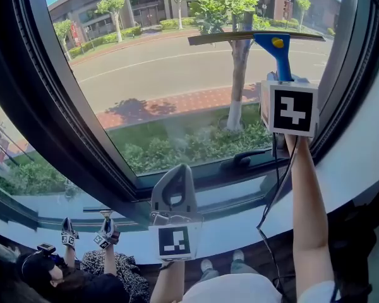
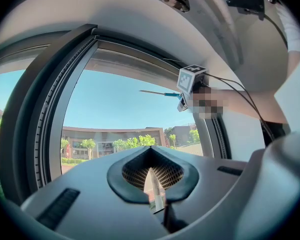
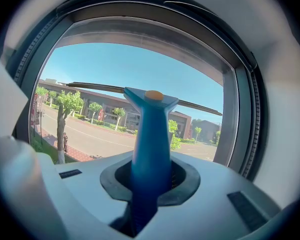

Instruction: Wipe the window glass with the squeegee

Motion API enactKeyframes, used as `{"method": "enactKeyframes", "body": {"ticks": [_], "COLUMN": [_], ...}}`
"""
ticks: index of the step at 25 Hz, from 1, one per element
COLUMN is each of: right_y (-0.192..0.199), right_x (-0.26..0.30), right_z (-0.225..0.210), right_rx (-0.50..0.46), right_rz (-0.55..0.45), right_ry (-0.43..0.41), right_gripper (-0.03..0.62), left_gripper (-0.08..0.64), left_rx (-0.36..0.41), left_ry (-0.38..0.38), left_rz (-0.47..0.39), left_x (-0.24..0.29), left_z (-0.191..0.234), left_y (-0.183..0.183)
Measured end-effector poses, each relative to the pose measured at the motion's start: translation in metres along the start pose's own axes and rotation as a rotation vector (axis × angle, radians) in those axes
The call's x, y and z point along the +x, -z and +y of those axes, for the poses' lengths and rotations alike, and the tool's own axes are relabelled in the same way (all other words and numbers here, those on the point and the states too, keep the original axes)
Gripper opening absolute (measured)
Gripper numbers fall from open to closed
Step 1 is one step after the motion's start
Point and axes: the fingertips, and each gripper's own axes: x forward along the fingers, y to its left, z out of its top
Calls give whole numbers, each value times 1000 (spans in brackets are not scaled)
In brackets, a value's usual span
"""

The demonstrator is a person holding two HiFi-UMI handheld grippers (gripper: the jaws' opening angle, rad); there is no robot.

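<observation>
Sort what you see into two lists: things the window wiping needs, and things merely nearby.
Needed: squeegee, glass, right gripper holding the squeegee.
Nearby only: left gripper, shut on nothing; window handle; another person below.

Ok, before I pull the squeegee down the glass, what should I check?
1. Right gripper shut on the squeegee: ok.
2. Blade high on the glass: ok.
3. Blade pressed flat against the glass: cannot tell.
4. Left gripper shut, empty, low by the sill, out of the stroke path: ok.
</observation>
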Motion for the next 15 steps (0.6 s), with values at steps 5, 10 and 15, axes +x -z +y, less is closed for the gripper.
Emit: {"method": "enactKeyframes", "body": {"ticks": [5,10,15], "right_y": [17,39,56], "right_x": [-3,-3,-3], "right_z": [7,11,13], "right_rx": [1,-8,-16], "right_rz": [33,68,81], "right_ry": [-9,-1,16], "right_gripper": [69,69,69], "left_gripper": [-9,-9,-8], "left_rx": [1,0,-3], "left_ry": [19,34,35], "left_rz": [-3,-2,2], "left_x": [2,4,6], "left_z": [-5,-8,-7], "left_y": [-3,-7,-9]}}
